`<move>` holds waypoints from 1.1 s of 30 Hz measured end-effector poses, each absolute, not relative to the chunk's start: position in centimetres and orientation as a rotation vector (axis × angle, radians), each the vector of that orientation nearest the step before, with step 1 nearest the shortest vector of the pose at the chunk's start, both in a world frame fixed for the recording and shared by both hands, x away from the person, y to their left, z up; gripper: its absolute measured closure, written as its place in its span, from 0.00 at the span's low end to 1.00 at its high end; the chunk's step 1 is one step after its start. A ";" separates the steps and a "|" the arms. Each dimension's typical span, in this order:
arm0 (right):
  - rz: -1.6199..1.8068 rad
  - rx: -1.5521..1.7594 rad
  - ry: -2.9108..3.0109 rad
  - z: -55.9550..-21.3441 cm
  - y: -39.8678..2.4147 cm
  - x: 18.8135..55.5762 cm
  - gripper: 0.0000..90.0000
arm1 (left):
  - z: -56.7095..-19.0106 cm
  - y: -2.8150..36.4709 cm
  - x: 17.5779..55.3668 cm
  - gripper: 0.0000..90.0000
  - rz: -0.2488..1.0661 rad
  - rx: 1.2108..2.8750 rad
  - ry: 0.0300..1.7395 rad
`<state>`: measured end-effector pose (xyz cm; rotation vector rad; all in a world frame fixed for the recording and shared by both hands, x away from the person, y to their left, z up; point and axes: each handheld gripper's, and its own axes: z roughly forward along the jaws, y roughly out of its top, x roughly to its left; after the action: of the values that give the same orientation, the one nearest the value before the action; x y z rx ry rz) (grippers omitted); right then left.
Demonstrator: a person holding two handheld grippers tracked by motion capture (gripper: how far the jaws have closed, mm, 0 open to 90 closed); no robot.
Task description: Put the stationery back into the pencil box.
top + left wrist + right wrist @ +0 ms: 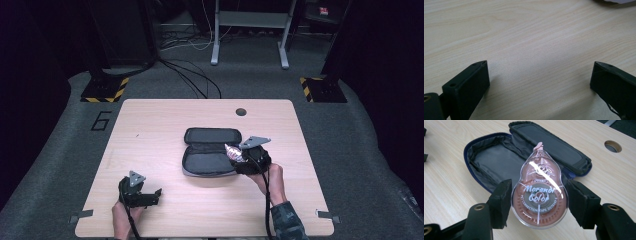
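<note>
My right gripper (539, 195) is shut on a clear pink correction tape dispenser (539, 192), marked "Morandi Color", with its pads pressed on both sides. It holds the dispenser (234, 153) just above the right edge of an open dark pencil case (210, 151) that lies flat in the middle of the table. In the right gripper view the case (499, 157) lies spread open behind the dispenser, its inside bare. Near the table's front left, my left gripper (149, 196) rests low with its jaws wide apart. Between its fingertips (477, 75) there is only bare wood.
The light wooden table (150, 125) has a round cable hole (241, 111) near its far edge. Beyond it lie grey carpet, cables and a white stand's legs (250, 30). A number 6 (101, 120) is marked on the floor at the left.
</note>
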<state>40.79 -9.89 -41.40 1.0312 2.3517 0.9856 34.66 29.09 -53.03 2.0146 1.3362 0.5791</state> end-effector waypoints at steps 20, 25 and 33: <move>0.949 1.005 2.457 -43.8 -5.7 44.9 0.43 | -53.0 29.1 34.7 0.02 0.579 2.014 1.336; 0.925 1.014 2.483 -44.6 -5.0 45.5 0.43 | -53.0 29.1 34.7 0.02 0.578 2.014 1.336; 0.903 1.032 2.524 -46.1 -4.0 46.2 0.43 | -53.0 29.1 34.7 0.02 0.578 2.014 1.336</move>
<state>46.23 -4.00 -46.09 1.0321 2.5238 0.9027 34.66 29.08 -53.03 2.0139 1.3362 0.5784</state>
